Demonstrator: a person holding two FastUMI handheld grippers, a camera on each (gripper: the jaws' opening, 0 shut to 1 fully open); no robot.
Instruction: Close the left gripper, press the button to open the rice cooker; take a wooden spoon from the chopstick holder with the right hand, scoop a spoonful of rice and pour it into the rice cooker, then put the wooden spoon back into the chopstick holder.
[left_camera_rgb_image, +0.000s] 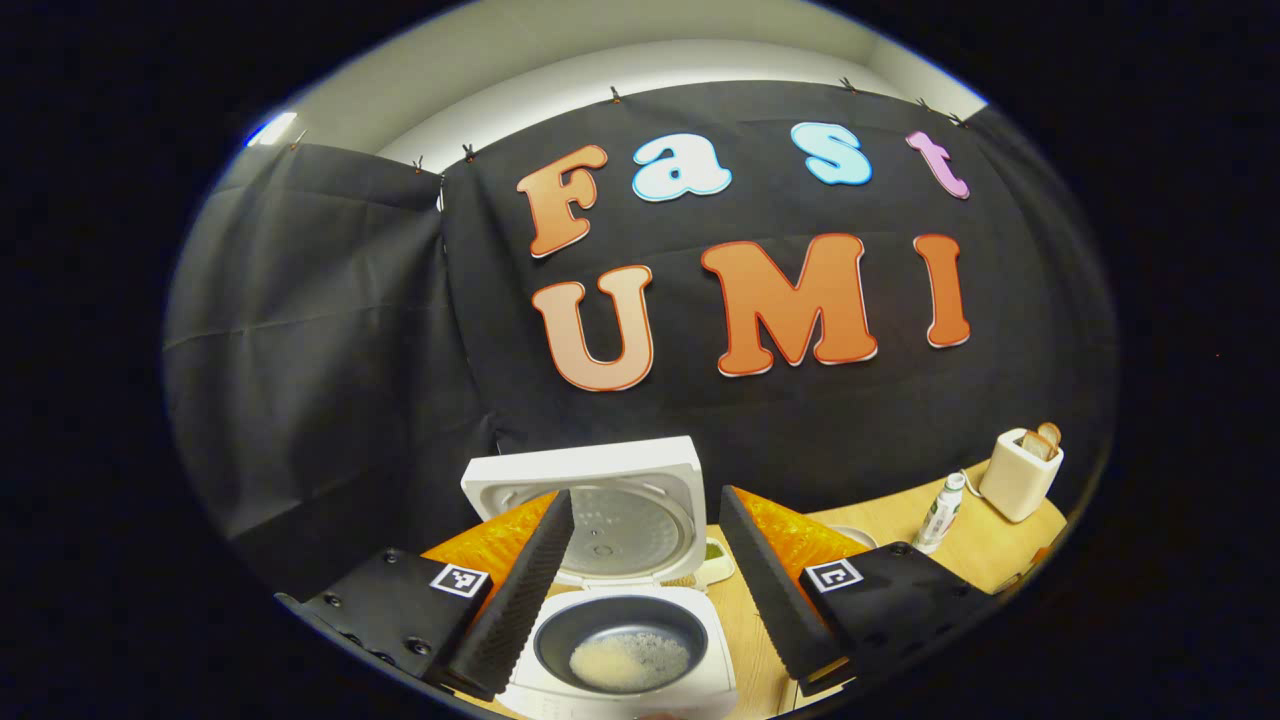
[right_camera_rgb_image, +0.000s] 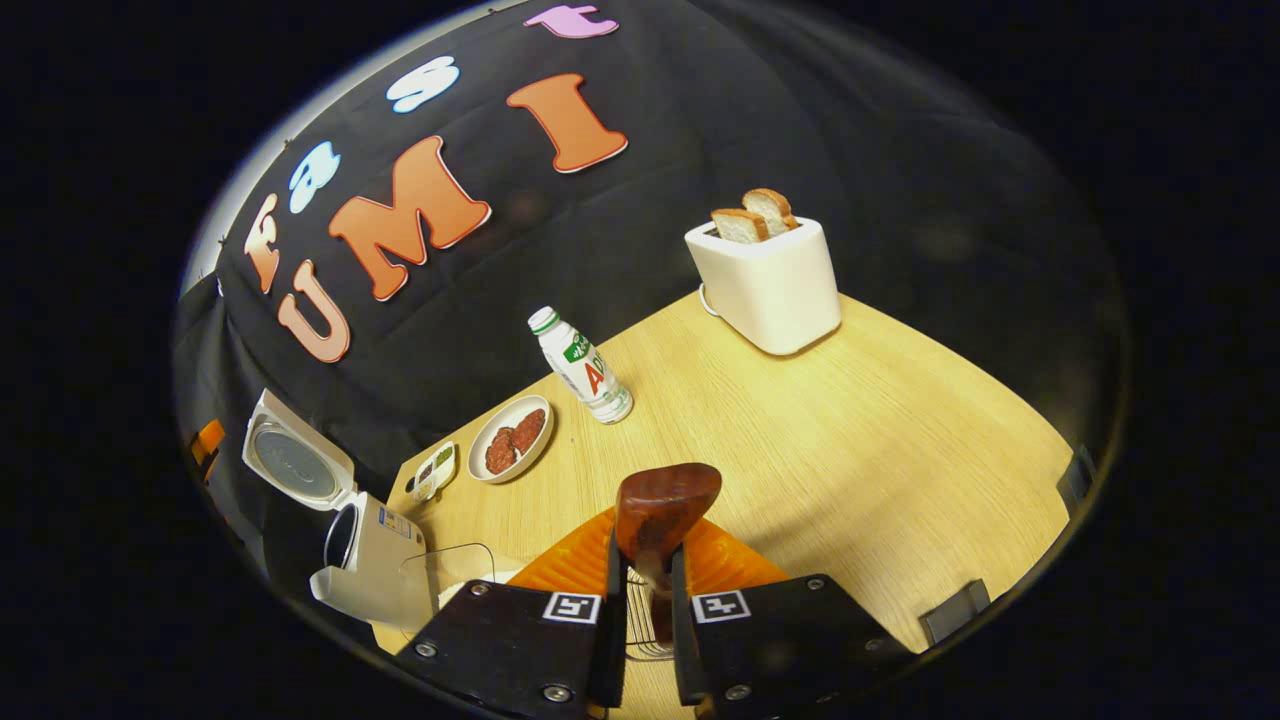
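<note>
- The rice cooker (left_camera_rgb_image: 620, 610) is seen with its lid raised; a pale patch of rice lies in the dark inner pot.
- The left gripper (left_camera_rgb_image: 640, 590) is held spread wide above the cooker, nothing gripped.
- The wooden spoon (right_camera_rgb_image: 663, 510), dark reddish-brown and glossy, is pinched by the right gripper (right_camera_rgb_image: 645, 590), well right of the cooker (right_camera_rgb_image: 375, 565).

The bottle (right_camera_rgb_image: 583, 368) beside the plate (right_camera_rgb_image: 511, 438) carries a printed label, too small and tilted to make out. Square black-and-white marker tags sit on the left tongs (left_camera_rgb_image: 640, 560) and right tongs (right_camera_rgb_image: 645, 600); no words or numbers there.
</note>
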